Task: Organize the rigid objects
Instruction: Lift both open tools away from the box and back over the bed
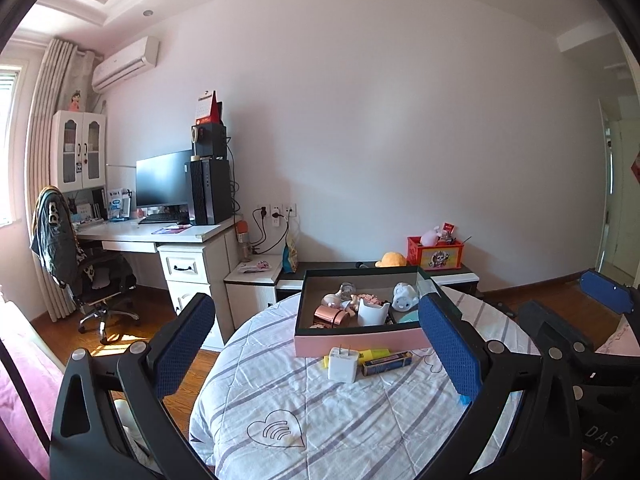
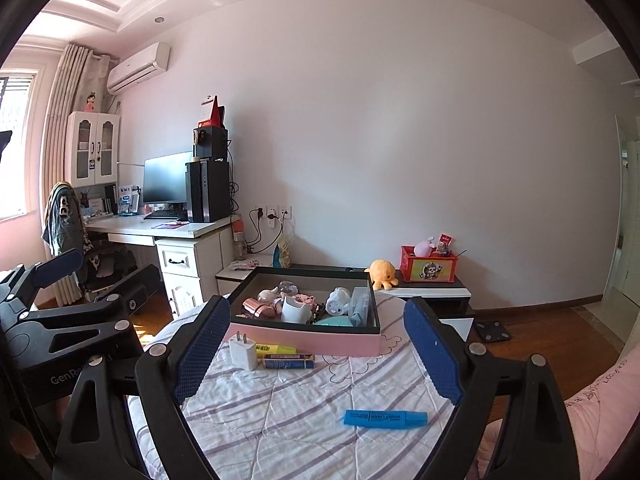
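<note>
Both my left gripper (image 1: pixel 316 344) and right gripper (image 2: pixel 312 350) stand released, holding nothing. On the quilt (image 2: pixel 280 412), charger (image 2: pixel 243 354), yellow marker (image 2: pixel 278 349) and battery pack (image 2: pixel 289 361) lie before the box (image 2: pixel 312 338); blue marker (image 2: pixel 385 418) lies nearer me.

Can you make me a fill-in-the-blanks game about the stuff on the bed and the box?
1. The white charger stands in front of the box, whose front wall is coloured ____.
2. The highlighter lying alone nearest the right gripper is coloured ____.
3. Both the left gripper and the right gripper have their jaws ____, with nothing held.
4. The white cup sits ____ the box.

Missing words: pink; blue; open; inside
</note>
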Available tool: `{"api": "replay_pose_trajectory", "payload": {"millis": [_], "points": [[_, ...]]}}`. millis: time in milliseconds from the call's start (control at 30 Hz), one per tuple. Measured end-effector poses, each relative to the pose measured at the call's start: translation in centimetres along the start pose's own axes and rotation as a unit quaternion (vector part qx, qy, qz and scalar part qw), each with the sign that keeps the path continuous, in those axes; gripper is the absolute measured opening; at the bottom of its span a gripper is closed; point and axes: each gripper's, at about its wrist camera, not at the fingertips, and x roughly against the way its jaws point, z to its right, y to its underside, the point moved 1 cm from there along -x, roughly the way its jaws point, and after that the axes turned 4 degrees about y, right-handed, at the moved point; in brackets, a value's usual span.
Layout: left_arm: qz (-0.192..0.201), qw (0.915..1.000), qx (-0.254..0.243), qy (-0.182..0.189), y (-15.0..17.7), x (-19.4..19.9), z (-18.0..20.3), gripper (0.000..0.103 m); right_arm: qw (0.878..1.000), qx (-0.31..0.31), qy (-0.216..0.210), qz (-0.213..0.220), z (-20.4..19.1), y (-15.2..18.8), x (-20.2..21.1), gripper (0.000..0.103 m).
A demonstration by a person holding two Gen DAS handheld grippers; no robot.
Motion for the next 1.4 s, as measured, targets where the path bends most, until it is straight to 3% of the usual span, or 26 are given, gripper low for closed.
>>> {"api": "replay_pose_trajectory", "payload": {"millis": [467, 1000, 1100, 1400], "points": [[0.004, 0.9999, -0.007, 0.015, 0.5, 4.1, 0.1, 0.103, 1.0, -0.005, 0.012, 0.0, 0.3, 0.7, 3.7, 0.09], [-0.012, 0.9997, -0.009, 0.022, 1.7, 3.9, 0.1, 0.103, 1.0, -0.006, 0.012, -0.017, 0.2, 1.6, 3.1, 0.09], [-0.025, 0.9992, -0.01, 0.029, 2.3, 3.0, 0.1, 0.103, 1.0, -0.006, 0.012, -0.028, 0.4, 2.3, 2.4, 0.09], [-0.114, 0.9915, 0.002, 0.063, 6.0, -1.9, 0.5, 0.103, 0.996, -0.013, 0.008, -0.088, 1.2, 5.7, -1.1, 0.09]]}}
